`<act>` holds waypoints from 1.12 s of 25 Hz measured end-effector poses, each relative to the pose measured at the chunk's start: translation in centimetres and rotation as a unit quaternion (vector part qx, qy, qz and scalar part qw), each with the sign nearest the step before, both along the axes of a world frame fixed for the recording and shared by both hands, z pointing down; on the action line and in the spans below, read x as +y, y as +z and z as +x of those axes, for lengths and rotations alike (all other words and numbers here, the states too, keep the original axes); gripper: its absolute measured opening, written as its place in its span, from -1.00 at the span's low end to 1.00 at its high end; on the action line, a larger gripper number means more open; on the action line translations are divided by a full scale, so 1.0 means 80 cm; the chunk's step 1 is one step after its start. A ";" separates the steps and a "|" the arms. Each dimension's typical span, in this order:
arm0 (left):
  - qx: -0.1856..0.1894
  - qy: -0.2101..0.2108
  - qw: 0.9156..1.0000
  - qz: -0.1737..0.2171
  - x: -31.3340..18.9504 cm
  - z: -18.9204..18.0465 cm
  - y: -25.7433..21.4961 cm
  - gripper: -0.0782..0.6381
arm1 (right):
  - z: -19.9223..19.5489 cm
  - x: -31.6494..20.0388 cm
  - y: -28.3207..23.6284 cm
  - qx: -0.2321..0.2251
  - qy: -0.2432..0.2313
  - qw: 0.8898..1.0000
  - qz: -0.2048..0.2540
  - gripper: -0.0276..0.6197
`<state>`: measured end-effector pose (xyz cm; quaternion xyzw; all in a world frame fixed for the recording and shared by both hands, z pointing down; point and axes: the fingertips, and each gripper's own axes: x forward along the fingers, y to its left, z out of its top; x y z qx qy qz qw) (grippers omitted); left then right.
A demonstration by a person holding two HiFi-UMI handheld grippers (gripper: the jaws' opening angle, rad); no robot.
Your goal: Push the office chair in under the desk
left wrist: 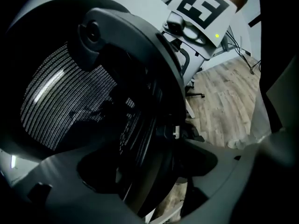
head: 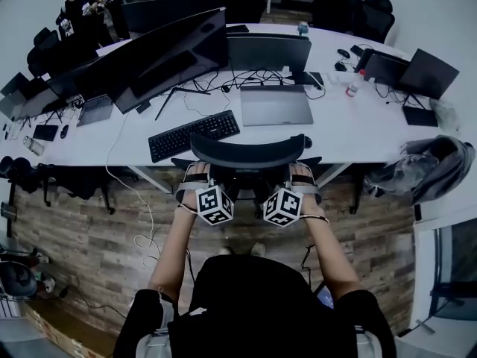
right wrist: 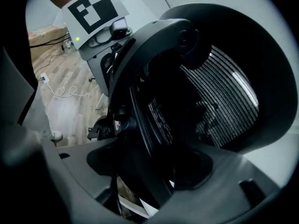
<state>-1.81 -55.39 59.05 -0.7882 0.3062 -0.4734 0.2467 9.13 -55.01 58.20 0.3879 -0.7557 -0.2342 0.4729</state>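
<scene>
The black office chair's curved backrest top [head: 247, 154] stands at the white desk's [head: 350, 136] front edge, its seat hidden beneath. My left gripper [head: 195, 177] and right gripper [head: 300, 174] hold the backrest at its left and right sides. In the left gripper view the dark backrest frame [left wrist: 154, 92] runs between the jaws of my left gripper [left wrist: 154, 171], with the mesh [left wrist: 60, 97] to the left. The right gripper view mirrors it: the frame [right wrist: 140, 106] sits inside my right gripper [right wrist: 149, 171], beside the mesh [right wrist: 224, 92]. Both grippers are shut on the frame.
A keyboard [head: 194, 134], a laptop [head: 276, 104] and a wide monitor [head: 168, 54] sit on the desk. A chair draped with a grey jacket [head: 428, 166] stands to the right. Loose cables [head: 145, 230] lie on the wooden floor at left.
</scene>
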 end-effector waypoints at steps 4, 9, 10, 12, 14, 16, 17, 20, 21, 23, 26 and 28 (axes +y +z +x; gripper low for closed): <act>0.036 -0.009 0.999 -0.015 0.009 -0.008 -0.011 0.35 | 0.002 0.007 -0.007 -0.021 0.016 1.000 -0.003 0.02; 0.092 -0.022 0.995 -0.022 0.017 -0.015 -0.029 0.34 | 0.013 0.016 -0.018 -0.066 0.051 0.996 -0.013 0.01; 0.107 -0.025 0.994 -0.025 0.019 -0.015 -0.034 0.34 | 0.015 0.018 -0.022 -0.075 0.056 0.996 -0.013 0.01; 0.129 -0.029 0.991 -0.023 0.022 -0.015 -0.045 0.34 | 0.019 0.021 -0.030 -0.094 0.066 0.993 -0.013 0.01; 0.142 -0.034 0.989 -0.011 0.023 -0.017 -0.055 0.31 | 0.022 0.025 -0.039 -0.110 0.075 0.991 -0.012 0.00; 0.154 -0.042 0.987 0.002 0.023 -0.021 -0.066 0.19 | 0.027 0.027 -0.049 -0.123 0.085 0.989 -0.004 -0.09; 0.162 -0.047 0.986 0.007 0.023 -0.023 -0.072 0.06 | 0.030 0.027 -0.054 -0.130 0.092 0.987 0.001 -0.21; 0.203 -0.064 0.977 0.009 0.023 -0.030 -0.087 -0.23 | 0.036 0.027 -0.068 -0.161 0.111 0.981 0.007 -0.41; 0.219 -0.070 0.973 0.008 0.024 -0.031 -0.091 -0.33 | 0.037 0.028 -0.071 -0.173 0.116 0.978 0.008 -0.45; 0.239 -0.079 0.968 0.010 0.026 -0.033 -0.096 -0.44 | 0.037 0.029 -0.078 -0.196 0.127 0.972 0.010 -0.56; 0.255 -0.087 0.963 0.020 0.030 -0.034 -0.100 -0.55 | 0.037 0.031 -0.085 -0.222 0.138 0.965 0.016 -0.69; 0.272 -0.094 0.958 0.019 0.030 -0.035 -0.104 -0.62 | 0.037 0.032 -0.089 -0.238 0.140 0.961 0.019 -0.74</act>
